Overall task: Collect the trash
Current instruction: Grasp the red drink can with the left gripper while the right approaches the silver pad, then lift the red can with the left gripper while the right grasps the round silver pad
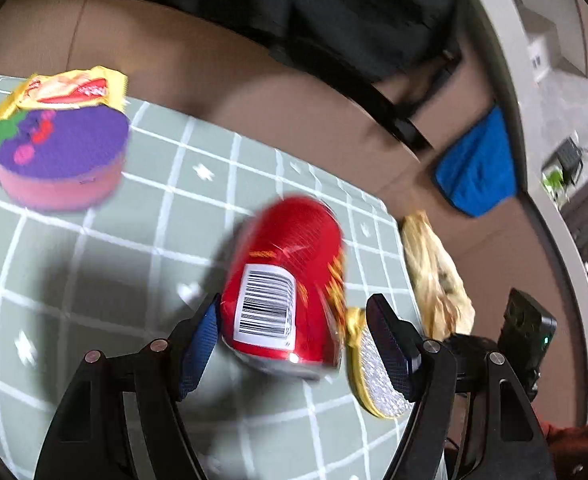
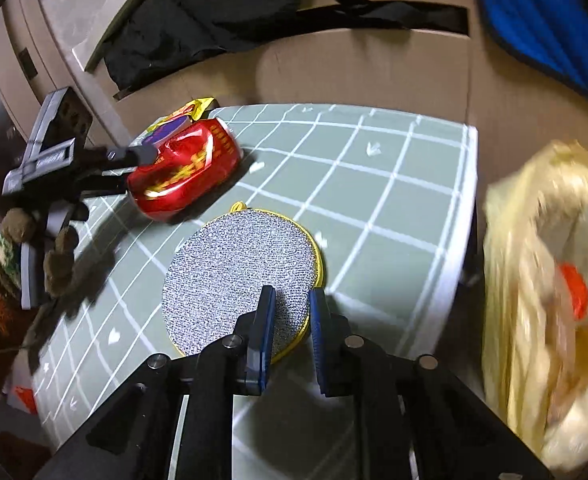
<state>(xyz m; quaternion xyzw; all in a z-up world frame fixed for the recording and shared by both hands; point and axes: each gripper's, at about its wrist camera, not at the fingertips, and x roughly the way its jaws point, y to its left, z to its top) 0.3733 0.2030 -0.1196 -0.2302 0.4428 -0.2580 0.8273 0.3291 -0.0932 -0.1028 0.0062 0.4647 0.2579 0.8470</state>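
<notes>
A dented red can (image 1: 286, 276) lies on its side on the green checked mat (image 1: 142, 240), barcode up. My left gripper (image 1: 294, 300) stands open around its near end; the left pad touches the can and the right pad is clear of it. From the right wrist view the same can (image 2: 186, 168) shows at the mat's far left with the left gripper (image 2: 134, 156) over it. A yellow snack wrapper (image 1: 66, 90) lies behind a purple sponge (image 1: 60, 160). My right gripper (image 2: 292, 292) hovers over a round silver scouring pad (image 2: 238, 272), jaws a narrow gap apart, nothing between them.
A pale yellow plastic bag (image 2: 546, 280) hangs open off the mat's right edge, something orange (image 2: 572, 290) inside. A blue cloth (image 1: 478, 168) and a black bag (image 2: 214, 12) lie on the brown surface behind. A gloved hand (image 2: 58, 256) holds the left gripper.
</notes>
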